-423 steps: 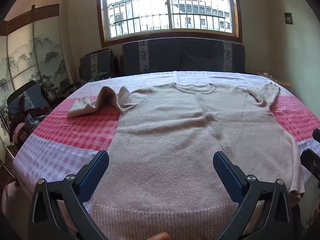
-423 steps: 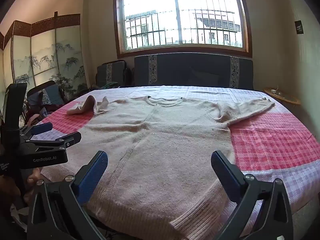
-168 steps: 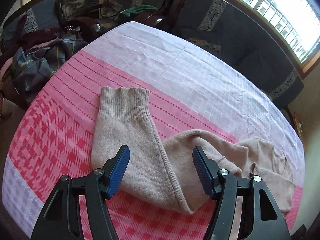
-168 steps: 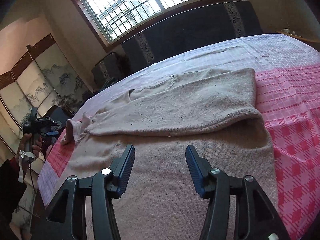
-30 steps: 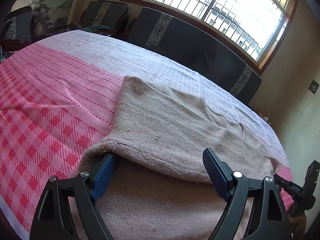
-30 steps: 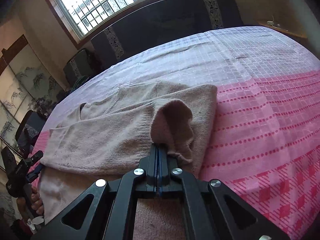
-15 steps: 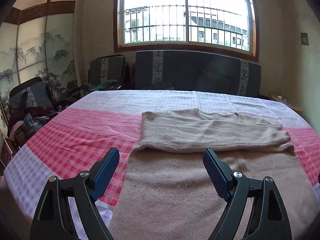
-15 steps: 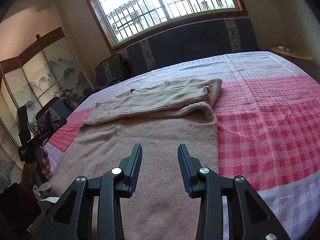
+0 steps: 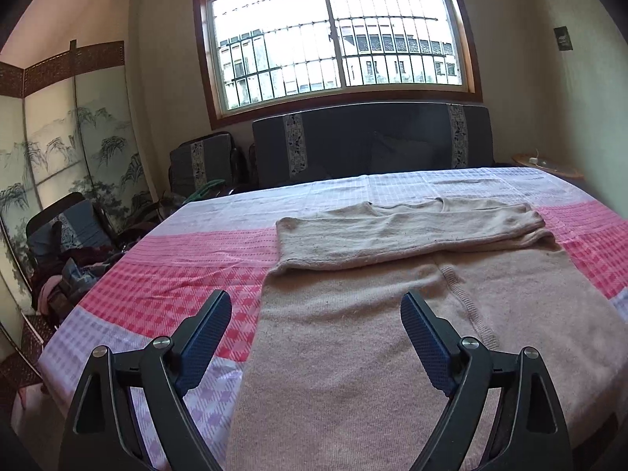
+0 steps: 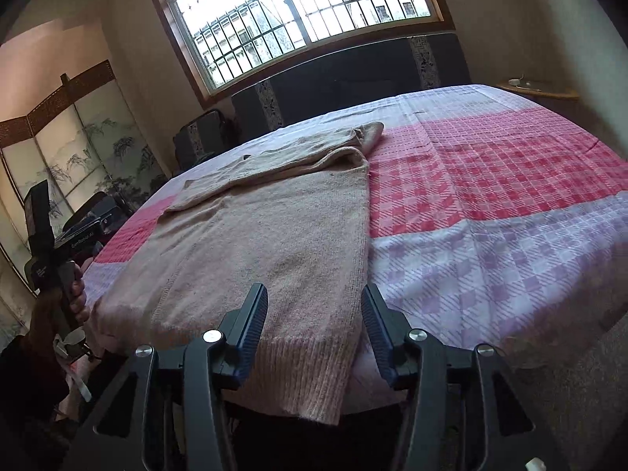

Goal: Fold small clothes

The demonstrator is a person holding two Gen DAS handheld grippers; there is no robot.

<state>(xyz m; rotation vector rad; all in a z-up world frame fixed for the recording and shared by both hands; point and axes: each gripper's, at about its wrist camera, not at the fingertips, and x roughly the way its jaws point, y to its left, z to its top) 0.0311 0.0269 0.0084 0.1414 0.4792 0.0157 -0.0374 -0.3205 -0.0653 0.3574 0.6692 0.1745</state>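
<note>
A beige knit sweater (image 9: 353, 353) lies flat on the pink and lilac checked cloth (image 9: 176, 274), both sleeves (image 9: 412, 231) folded across its chest. My left gripper (image 9: 314, 302) hovers over the lower left of the body, jaws wide and still opening, nothing between them. In the right wrist view the sweater (image 10: 274, 227) runs away from me, its ribbed hem hanging over the near edge. My right gripper (image 10: 313, 292) is above the hem's right corner. Its jaws are opening and its pads are clear of the knit. A hand (image 10: 76, 290) holds the left tool at the left.
A dark sofa (image 9: 373, 145) stands under the barred window behind the bed. A painted folding screen (image 9: 59, 157) and a chair piled with clothes (image 9: 70, 267) are at the left, a small side table (image 9: 545, 163) at the far right. Bare cloth (image 10: 490, 196) spreads right of the sweater.
The right gripper, shut on the sleeve cuff a second ago, has let it go, opened and drawn back to the hem. The left gripper has backed away from the sleeve fold and rolled level.
</note>
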